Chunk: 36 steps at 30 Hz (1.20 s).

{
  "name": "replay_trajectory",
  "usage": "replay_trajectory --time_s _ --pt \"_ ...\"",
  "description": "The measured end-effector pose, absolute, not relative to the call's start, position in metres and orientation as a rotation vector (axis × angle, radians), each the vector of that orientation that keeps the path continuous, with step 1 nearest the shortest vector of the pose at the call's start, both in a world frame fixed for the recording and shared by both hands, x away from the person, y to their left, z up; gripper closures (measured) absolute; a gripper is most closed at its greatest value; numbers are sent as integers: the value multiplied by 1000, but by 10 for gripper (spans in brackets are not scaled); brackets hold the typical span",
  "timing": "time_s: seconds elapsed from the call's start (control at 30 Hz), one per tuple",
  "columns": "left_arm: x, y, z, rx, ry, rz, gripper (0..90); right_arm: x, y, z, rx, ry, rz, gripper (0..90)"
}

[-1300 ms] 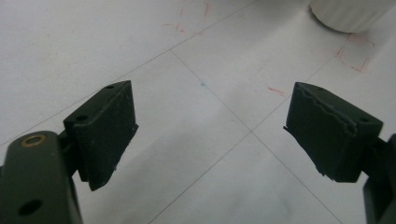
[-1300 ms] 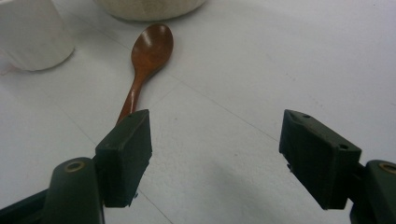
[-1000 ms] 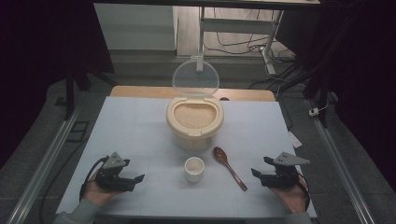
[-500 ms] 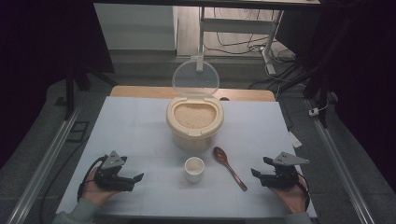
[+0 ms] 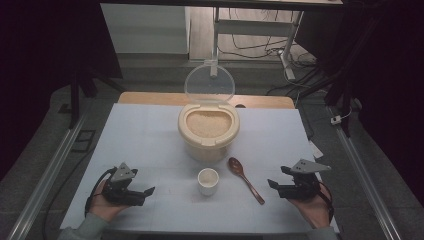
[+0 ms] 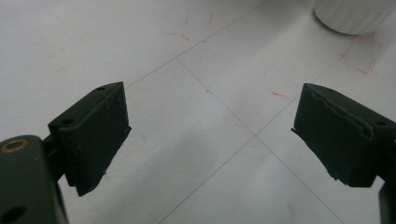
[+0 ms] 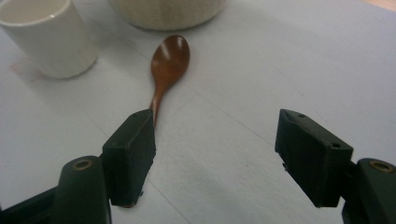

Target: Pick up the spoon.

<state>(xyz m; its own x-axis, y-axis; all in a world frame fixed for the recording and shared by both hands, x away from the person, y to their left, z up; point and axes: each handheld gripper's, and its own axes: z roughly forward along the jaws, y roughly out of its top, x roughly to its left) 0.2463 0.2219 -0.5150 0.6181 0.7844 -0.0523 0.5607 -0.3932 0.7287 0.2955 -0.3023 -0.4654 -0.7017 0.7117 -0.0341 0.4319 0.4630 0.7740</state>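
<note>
High view: spoon (image 5: 245, 178) lies untouched on the surface (image 5: 150, 135) at the cup's (image 5: 208, 180) three o'clock; rice container (image 5: 208, 130) at twelve, lid up. Left gripper (image 5: 142, 192) and right gripper (image 5: 274, 185) hold nothing.

Left gripper view: fingers (image 6: 93, 135) just opened wide, nothing between.

Right gripper view: fingers (image 7: 133, 149) spread apart, spoon ahead; scooping not yet begun.

No readable text, label, brand or number appears; the desk (image 6: 196, 140) bears only faint red pen marks.

Both grippers are matte black, each topped with a grey three-cornered plate. The left gripper (image 5: 142, 192) trails a black cable, and its blocky jaws have small screw holes and brass-ringed pivots. There's a grey-green sleeve (image 5: 82, 231) at the wrist.
</note>
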Motion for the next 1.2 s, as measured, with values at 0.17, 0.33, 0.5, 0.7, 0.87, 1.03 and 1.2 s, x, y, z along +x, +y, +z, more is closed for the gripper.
replay_trajectory --time_s 0.17,0.33,0.5,0.7,0.87,1.03,1.2 --pt "247 221 -515 2102 1056 382 104 295 -289 -456 957 2408 1072 306" --pt "247 221 -516 2097 1064 378 106 295 -276 -450 977 2461 1036 325" --pt "248 221 -516 2097 1065 376 108 295 -259 -443 996 2521 977 336" --pt "250 220 -517 2103 1064 371 111 299 -245 -439 1023 2574 893 339" --pt "252 219 -518 2112 1062 367 113 309 -235 -443 1090 2611 826 345" --pt "252 219 -518 2114 1062 368 116 313 -226 -453 1107 2641 766 356" --pt "251 219 -518 2118 1062 371 118 313 -223 -465 1121 2669 689 392"
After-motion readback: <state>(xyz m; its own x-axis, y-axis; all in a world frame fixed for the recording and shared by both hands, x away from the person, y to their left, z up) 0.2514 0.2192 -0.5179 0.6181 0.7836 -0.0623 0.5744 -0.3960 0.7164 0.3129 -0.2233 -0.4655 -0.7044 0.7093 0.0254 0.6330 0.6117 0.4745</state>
